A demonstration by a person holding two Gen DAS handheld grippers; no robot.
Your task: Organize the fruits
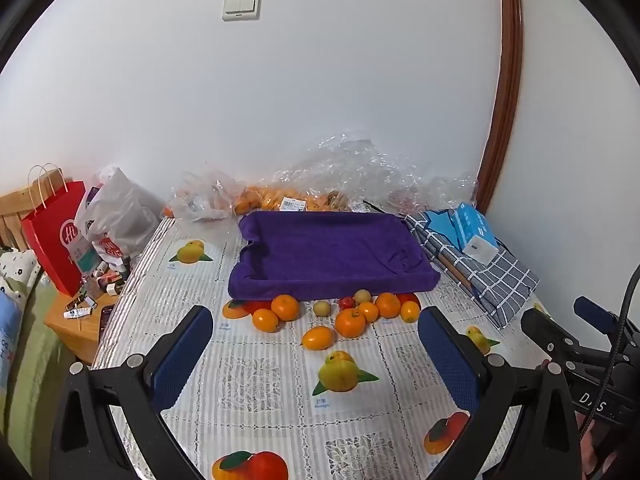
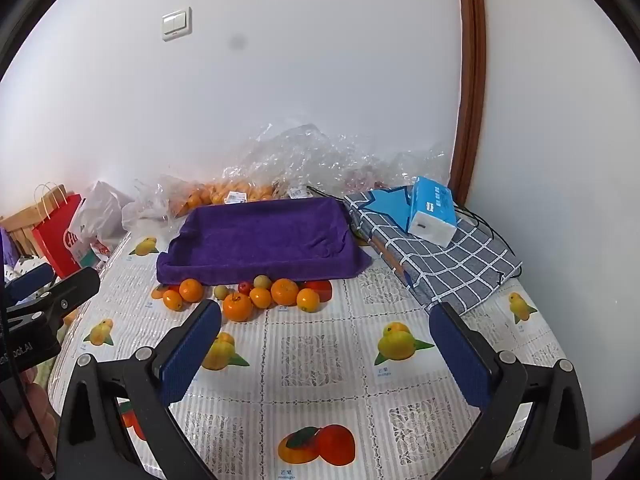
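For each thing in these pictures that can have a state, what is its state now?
left gripper: open, fingers hold nothing.
right gripper: open, fingers hold nothing.
purple tray: empty, no fruit inside.
loose fruits: on the tablecloth, clustered along the tray's near edge.
clear plastic bag of oranges: behind the tray, against the wall.
tissue pack: lying on the checked cloth.
red paper bag: upright.

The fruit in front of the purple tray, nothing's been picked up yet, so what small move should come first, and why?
Probably ease the left claw forward and down over the oval orange fruit. Both claws are open and empty, the purple tray holds nothing, and that fruit lies nearest, apart from the cluster, so the fingers should close on it without nudging others.
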